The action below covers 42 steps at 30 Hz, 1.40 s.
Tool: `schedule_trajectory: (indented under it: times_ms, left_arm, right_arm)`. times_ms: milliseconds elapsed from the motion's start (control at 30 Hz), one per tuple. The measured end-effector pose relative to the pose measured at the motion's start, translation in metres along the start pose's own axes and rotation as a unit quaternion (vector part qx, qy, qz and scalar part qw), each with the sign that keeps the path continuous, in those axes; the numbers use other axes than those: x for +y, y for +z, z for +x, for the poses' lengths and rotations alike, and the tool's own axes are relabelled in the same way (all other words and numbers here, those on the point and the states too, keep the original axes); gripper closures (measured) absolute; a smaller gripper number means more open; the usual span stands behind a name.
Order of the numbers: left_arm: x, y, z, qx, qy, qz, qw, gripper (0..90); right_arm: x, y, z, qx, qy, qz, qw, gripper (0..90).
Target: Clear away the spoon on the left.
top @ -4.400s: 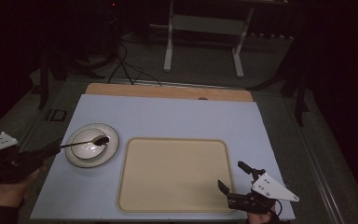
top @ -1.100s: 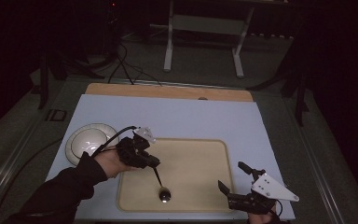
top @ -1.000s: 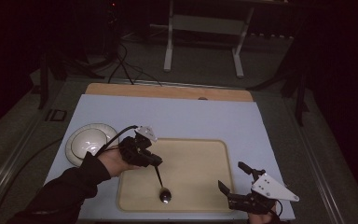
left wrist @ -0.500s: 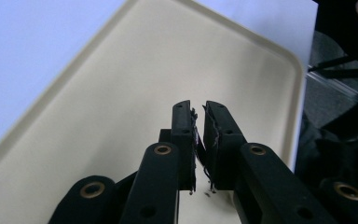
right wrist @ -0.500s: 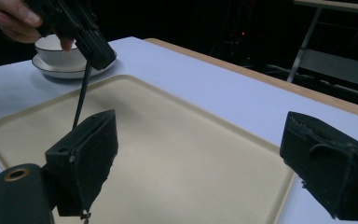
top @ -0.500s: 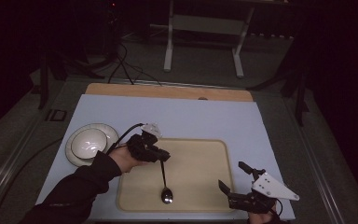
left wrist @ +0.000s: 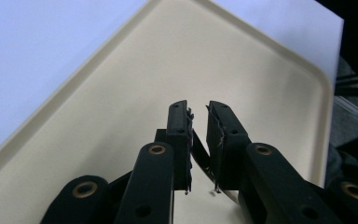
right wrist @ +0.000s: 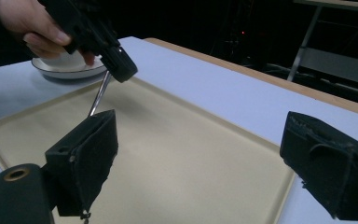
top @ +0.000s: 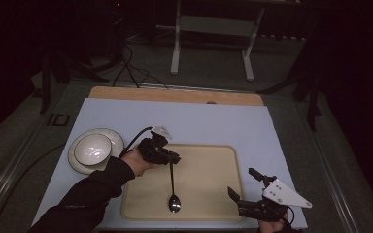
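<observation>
While left tongs (top: 173,159), just easing apart, loosely flank spoon (top: 173,194) handle on tray (top: 209,170), bowl end hidden; right tongs (top: 245,189) released.

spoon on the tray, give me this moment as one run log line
left gripper: jaws just opening, handle between them | spoon: bowl down on tray | right gripper: open, idle at tray corner | bowl: on plate, left

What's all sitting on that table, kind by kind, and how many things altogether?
Cream rectangular plastic tray: 1
Dark metal spoon, lying in the tray: 1
White round ceramic plate: 1
White ceramic bowl, on the plate: 1
Hand-held black tongs, left and right: 2
Total: 6
</observation>
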<state>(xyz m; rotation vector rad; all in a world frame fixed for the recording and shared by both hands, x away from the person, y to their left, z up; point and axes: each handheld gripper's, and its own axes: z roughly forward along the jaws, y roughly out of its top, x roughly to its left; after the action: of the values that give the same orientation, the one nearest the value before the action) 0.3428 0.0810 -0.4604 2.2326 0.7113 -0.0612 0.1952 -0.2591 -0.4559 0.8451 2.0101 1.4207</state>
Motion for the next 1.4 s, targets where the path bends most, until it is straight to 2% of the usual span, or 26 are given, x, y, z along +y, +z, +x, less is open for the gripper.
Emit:
schedule_trajectory:
  times_ms: [300,400,533,700,1033,1167,1267,1300,1400]
  left_arm:
    - [-0.005,0.017,0.01,0.011,-0.027,-0.015,0.9995,77.8]
    - [-0.007,0.023,0.014,0.021,-0.035,-0.016,0.999,76.2]
    - [-0.014,0.031,0.018,0.04,-0.056,-0.02,0.9974,76.1]
    - [-0.02,0.042,0.024,0.045,-0.076,-0.017,0.9959,76.1]
    - [-0.025,0.059,0.03,0.056,-0.092,-0.01,0.9941,74.5]
    - [-0.027,0.063,0.032,0.059,-0.086,-0.014,0.9944,73.8]
    - [-0.027,0.066,0.034,0.068,-0.088,-0.012,0.9937,71.6]
    - [-0.027,0.066,0.034,0.077,-0.088,-0.009,0.9931,71.0]
    - [-0.027,0.067,0.035,0.076,-0.093,-0.015,0.9927,68.8]
  right_arm:
    - [0.0,0.001,0.0,0.002,0.001,0.002,1.0,11.5]
    - [-0.001,0.001,0.0,0.002,0.0,0.004,1.0,11.5]
    - [-0.001,0.002,0.0,0.004,0.0,0.006,1.0,11.5]
    - [-0.001,0.002,0.0,0.008,0.0,0.009,0.9999,11.5]
    - [-0.001,0.004,-0.001,0.011,0.002,0.013,0.9999,11.5]
    - [-0.001,0.004,-0.001,0.012,0.003,0.012,0.9998,11.5]
    - [-0.002,0.004,-0.001,0.014,0.004,0.014,0.9998,11.5]
    - [-0.002,0.004,-0.001,0.014,0.004,0.014,0.9998,11.5]
    - [-0.002,0.004,-0.001,0.015,0.004,0.015,0.9998,11.5]
